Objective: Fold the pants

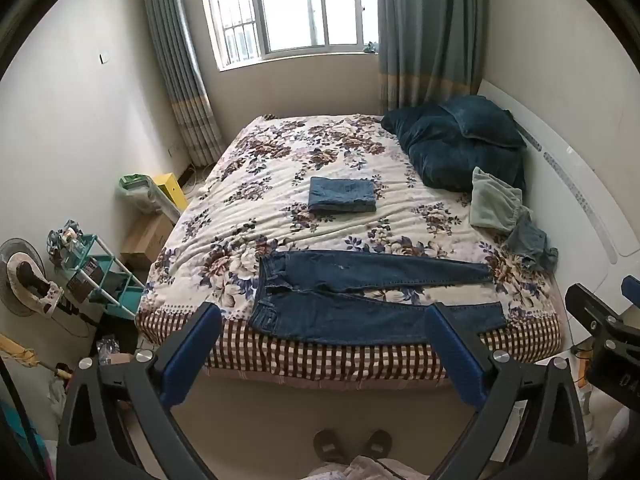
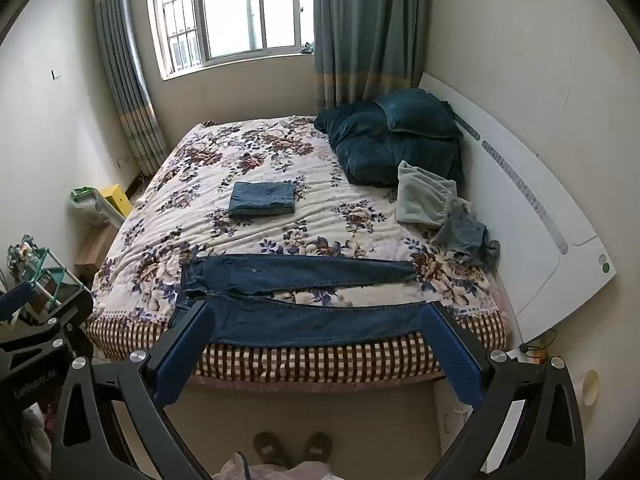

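Jeans (image 1: 360, 300), dark blue denim, lie flat and unfolded along the near edge of the bed (image 1: 280, 184). Long axis runs left-right: waistband (image 1: 266, 300) at left, leg cuffs (image 1: 494, 292) at right. Legs are split in a shallow V, the far leg straight, the near leg right at the mattress edge over the checked skirt (image 1: 320, 356).

Floral bedspread covers the bed. Teal pillows (image 1: 460, 144) sit at the far right by the white headboard (image 1: 580, 184). A pale green garment (image 1: 494, 204) and a crumpled grey-blue garment (image 1: 530, 246) lie right of centre. Another pair, already folded (image 1: 342, 195) into a small rectangle, sits mid-bed, well apart from the flat jeans.

Left gripper (image 1: 320, 344) has its fingers spread fully wide, nothing between them, and hangs off the bed on the near side, tilted down toward the jeans. In its own view it frames the waistband-to-knee stretch, so it looks nearer the waist end.

Right gripper (image 2: 316, 344) is likewise spread wide and empty, same downward tilt, beside the left one; its view frames the near leg toward the cuffs. Neither touches cloth.

Judgement: nothing folded yet on this pair. Jeans lie ahead of and below both sets of fingers, crosswise to them, so each hand goes forward and down to its own end. Person's slippers (image 1: 352, 444) show on the floor below.
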